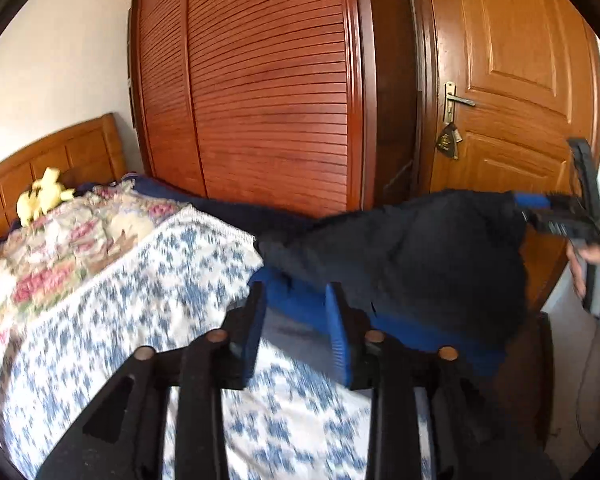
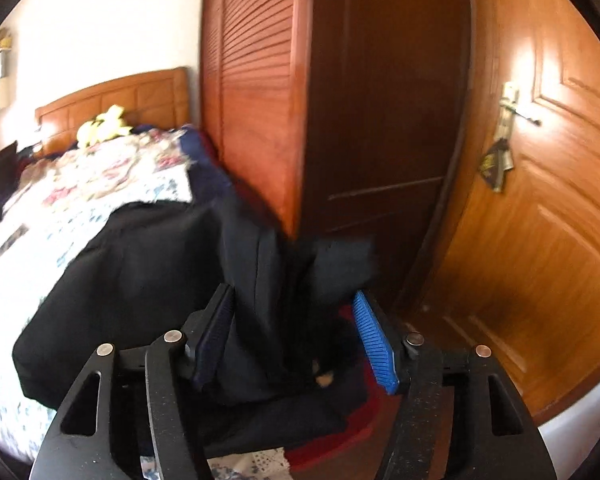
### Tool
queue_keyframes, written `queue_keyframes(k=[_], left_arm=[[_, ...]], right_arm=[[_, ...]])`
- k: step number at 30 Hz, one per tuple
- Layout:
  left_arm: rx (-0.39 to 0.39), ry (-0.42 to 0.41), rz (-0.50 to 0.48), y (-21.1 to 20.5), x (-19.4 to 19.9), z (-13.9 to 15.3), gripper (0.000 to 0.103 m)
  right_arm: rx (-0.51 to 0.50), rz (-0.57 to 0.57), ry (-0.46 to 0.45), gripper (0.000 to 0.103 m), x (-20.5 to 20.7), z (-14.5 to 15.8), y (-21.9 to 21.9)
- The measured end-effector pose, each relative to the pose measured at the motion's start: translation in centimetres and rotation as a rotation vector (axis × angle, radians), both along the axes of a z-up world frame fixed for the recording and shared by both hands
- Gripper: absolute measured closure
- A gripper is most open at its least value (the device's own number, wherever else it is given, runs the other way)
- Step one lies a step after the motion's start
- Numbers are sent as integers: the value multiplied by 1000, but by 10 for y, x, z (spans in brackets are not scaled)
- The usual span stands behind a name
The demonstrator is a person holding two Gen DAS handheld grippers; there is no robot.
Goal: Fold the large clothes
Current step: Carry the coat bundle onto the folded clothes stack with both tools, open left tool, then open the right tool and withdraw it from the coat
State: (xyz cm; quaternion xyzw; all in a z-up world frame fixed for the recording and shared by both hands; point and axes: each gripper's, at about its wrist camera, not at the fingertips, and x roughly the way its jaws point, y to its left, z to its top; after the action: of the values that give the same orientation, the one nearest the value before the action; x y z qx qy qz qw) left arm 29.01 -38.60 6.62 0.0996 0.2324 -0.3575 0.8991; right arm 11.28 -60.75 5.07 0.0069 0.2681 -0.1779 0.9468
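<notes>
We find no legible text, brand, number or sign in either view. The dark tag (image 1: 447, 142) hanging below the door handle (image 1: 456, 99) carries a small pale mark, but it is too small and blurred for us to read. In the right wrist view the same tag (image 2: 494, 166) is smeared by motion, and we cannot make out any characters on it.
</notes>
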Motion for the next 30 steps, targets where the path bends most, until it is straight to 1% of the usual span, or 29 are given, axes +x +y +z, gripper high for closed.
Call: queue_keyframes(k=[2,4,7,8,11,14,15,16,17,19,22,26,28,30], left_arm=[[-15,9,0,17,-15,-8,66],[-13,6,10,35,-30,-16,66],[7,-13,16,49,-47,-24,64],[7,-14,18,53,-52,-26,63],[-7,2,22,64,-60,-28,63],[-9,-5,18,75,-74,-28,62],[-4,-10,20,78,-79,-28,62],[-5,-11,22,82,-83,-28,62],[-10,-8,21,87,-87,-28,62],[-22,3,33,97,-93,-29,62],[-43,21,70,118,-103,-34,62],[-33,16,123,140,-114,-39,62],[-26,17,145,150,-119,-39,62],[-27,20,157,159,-124,-37,62]], right_arm=[[-38,-2,-35,40,-4,13,10],[-39,26,-62,40,-8,20,23],[-25,129,-80,40,6,26,50],[-27,149,-67,40,15,25,57],[-6,173,-20,40,46,16,54],[8,123,50,41,70,0,41],[24,100,87,43,79,-5,32],[53,62,142,44,86,-14,22],[84,48,175,44,89,-22,14],[106,40,208,44,88,-34,7],[139,33,208,44,81,-35,3],[88,-11,183,42,66,-19,15],[51,-20,148,42,52,-5,29],[38,-4,111,42,38,8,46]])
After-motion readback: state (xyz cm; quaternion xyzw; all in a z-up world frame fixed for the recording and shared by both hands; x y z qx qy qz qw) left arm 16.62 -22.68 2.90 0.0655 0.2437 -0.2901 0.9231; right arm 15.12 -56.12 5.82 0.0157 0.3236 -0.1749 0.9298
